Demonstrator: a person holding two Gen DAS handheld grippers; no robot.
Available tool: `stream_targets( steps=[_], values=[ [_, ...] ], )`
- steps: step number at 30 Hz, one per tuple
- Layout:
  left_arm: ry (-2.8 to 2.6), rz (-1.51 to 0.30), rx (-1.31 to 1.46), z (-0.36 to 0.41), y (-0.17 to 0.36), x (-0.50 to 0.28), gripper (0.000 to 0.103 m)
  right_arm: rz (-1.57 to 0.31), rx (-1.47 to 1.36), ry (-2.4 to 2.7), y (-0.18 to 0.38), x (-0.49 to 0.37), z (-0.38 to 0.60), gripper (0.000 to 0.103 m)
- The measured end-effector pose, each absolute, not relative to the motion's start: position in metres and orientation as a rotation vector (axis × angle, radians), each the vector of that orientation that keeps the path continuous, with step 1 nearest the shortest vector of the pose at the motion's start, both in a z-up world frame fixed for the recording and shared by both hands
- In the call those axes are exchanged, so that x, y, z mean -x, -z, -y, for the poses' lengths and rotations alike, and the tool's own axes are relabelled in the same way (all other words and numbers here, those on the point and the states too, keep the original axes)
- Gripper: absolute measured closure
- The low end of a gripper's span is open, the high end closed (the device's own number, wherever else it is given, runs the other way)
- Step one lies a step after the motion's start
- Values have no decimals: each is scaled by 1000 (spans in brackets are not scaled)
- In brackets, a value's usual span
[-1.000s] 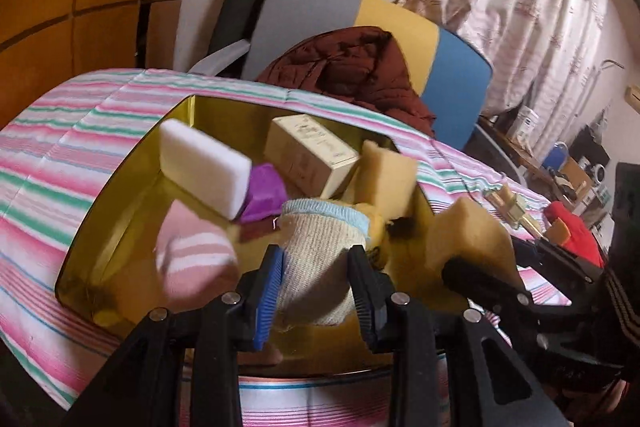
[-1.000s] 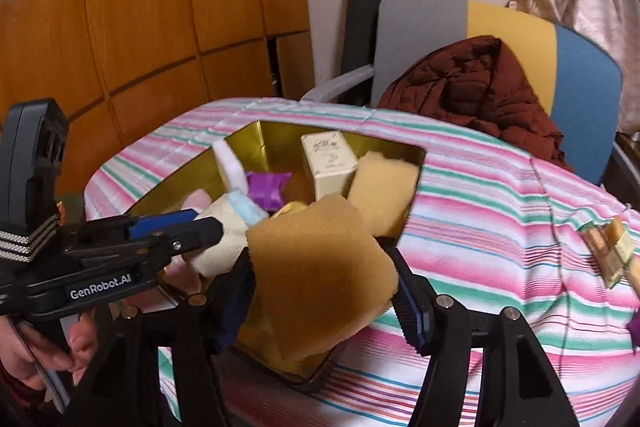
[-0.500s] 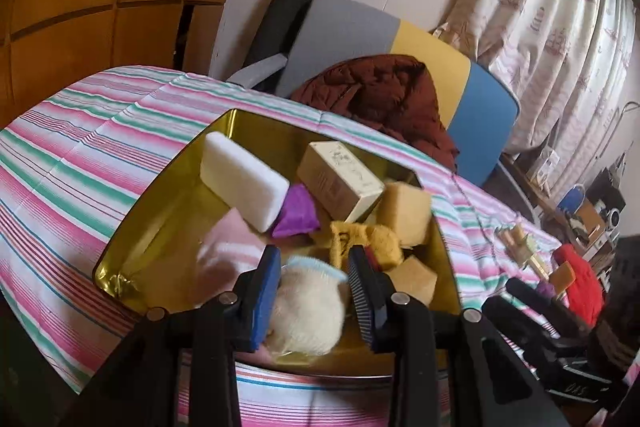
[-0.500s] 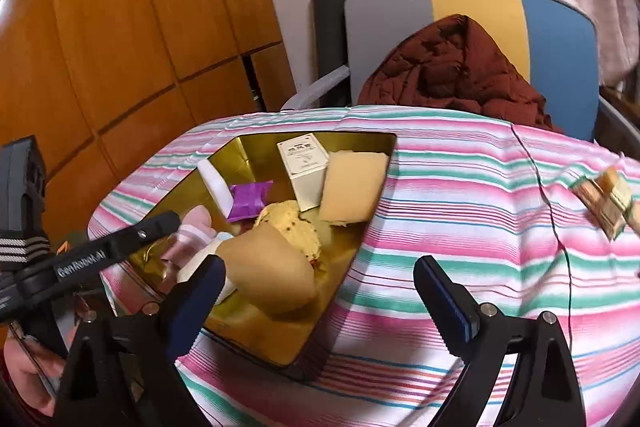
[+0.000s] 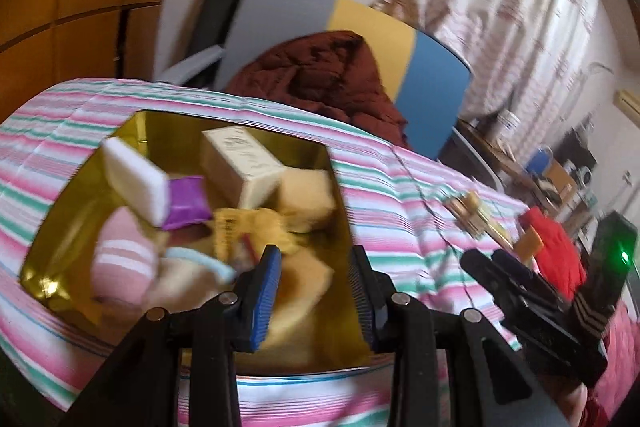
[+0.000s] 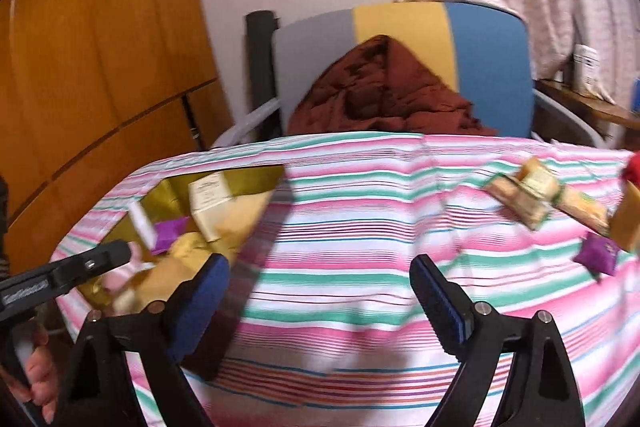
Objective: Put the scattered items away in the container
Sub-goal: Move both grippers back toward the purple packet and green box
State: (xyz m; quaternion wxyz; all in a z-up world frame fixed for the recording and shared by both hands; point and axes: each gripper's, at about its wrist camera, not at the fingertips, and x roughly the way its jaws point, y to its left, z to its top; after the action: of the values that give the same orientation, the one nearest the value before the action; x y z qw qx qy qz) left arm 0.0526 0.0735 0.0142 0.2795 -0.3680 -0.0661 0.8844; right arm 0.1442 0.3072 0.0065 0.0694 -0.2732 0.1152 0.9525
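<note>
While both tongs hang released with nothing between their ribbed blue pads, the left tongs (image 5: 314, 289) hover over the gold metal container (image 5: 72, 195) on the left of the striped-cloth worktop (image 6: 360, 227). It holds a white foam block (image 5: 134, 179), a cream carton (image 5: 240, 157) and tan sponges. The right tongs (image 6: 320, 291), lately narrowing slightly, face bare cloth; wrapped packets (image 6: 532, 195) lie scattered far right.

Left gripper (image 5: 314, 291) jaws apart, nothing between them, over the near side of the gold tin (image 5: 80, 203). In the tin: white sponge (image 5: 136, 183) at far left, purple packet (image 5: 186, 203) beside it, cream box (image 5: 240, 159) at back, pink striped sock (image 5: 122, 267) near left. Right of the tin: red cloth (image 5: 556, 263) and the right gripper (image 5: 520, 291).
</note>
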Motion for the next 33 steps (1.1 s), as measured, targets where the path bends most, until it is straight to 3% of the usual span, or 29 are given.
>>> stream_targets(
  steps=[3, 9, 16, 22, 25, 29, 33],
  values=[
    [-2326, 110, 981, -98, -16, -60, 69, -374, 794, -2791, -2, -155, -335, 18],
    [-2226, 30, 989, -144, -18, -71, 69, -413, 741, -2580, 7, -180, -403, 18],
    [-2133, -44, 1012, -188, -14, -82, 68, -409, 661, -2262, 7, -200, -505, 2],
    [-2089, -113, 1035, -218, -10, -87, 68, -410, 760, -2203, 25, -176, -560, 3],
    [-2078, -156, 1034, -233, -8, -86, 68, -417, 849, -2191, 38, -158, -567, 10],
    [-2062, -195, 1034, -251, -5, -84, 68, -449, 928, -2176, 56, -151, -574, 42],
    [-2036, -223, 1038, -275, 1, -77, 68, -533, 899, -2202, 58, -163, -580, 48]
  ],
)
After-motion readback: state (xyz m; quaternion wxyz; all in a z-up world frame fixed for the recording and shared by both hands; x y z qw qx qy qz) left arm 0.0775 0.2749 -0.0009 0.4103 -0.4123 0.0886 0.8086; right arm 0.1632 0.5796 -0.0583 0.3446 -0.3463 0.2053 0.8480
